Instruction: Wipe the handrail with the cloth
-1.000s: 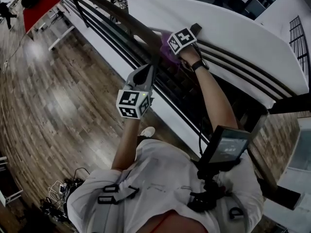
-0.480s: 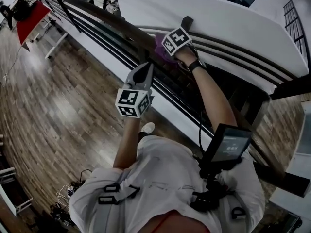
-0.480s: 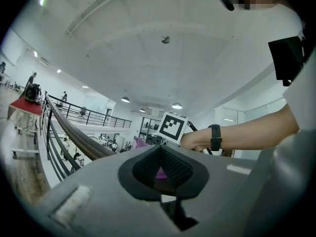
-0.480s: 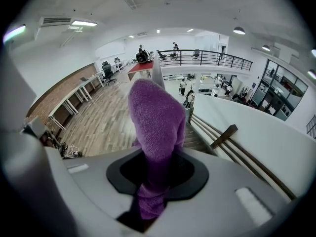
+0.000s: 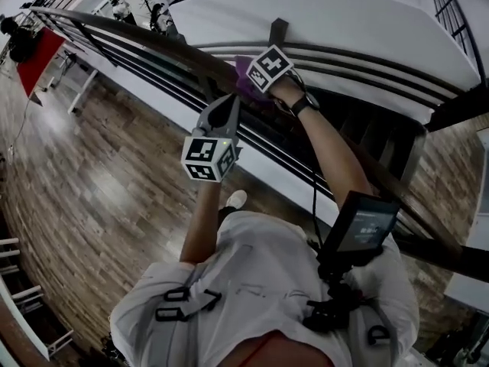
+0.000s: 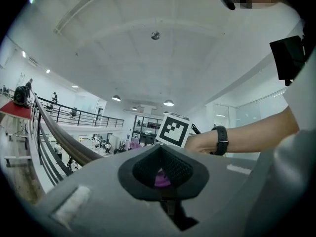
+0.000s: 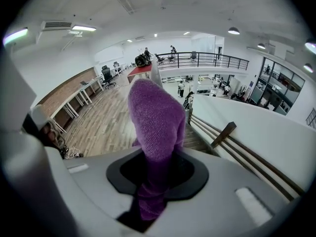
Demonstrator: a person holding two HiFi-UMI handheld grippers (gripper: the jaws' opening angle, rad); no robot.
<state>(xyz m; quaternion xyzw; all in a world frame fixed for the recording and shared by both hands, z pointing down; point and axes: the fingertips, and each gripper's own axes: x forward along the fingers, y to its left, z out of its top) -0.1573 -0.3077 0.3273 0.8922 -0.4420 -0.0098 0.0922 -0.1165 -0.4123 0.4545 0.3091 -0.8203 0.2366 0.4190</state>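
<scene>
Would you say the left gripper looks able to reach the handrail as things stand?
Likely yes: the left gripper points at the handrail close by, and nothing stands between them; the cloth is just beside.

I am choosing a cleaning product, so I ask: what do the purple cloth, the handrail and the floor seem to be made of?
The cloth looks like soft fleece or microfibre: fuzzy nap, limp folds. The handrail seems dark wood with a smooth finish, though coated metal is possible. The floor looks like glossy wood or laminate planks: grain lines and light reflections.
</scene>
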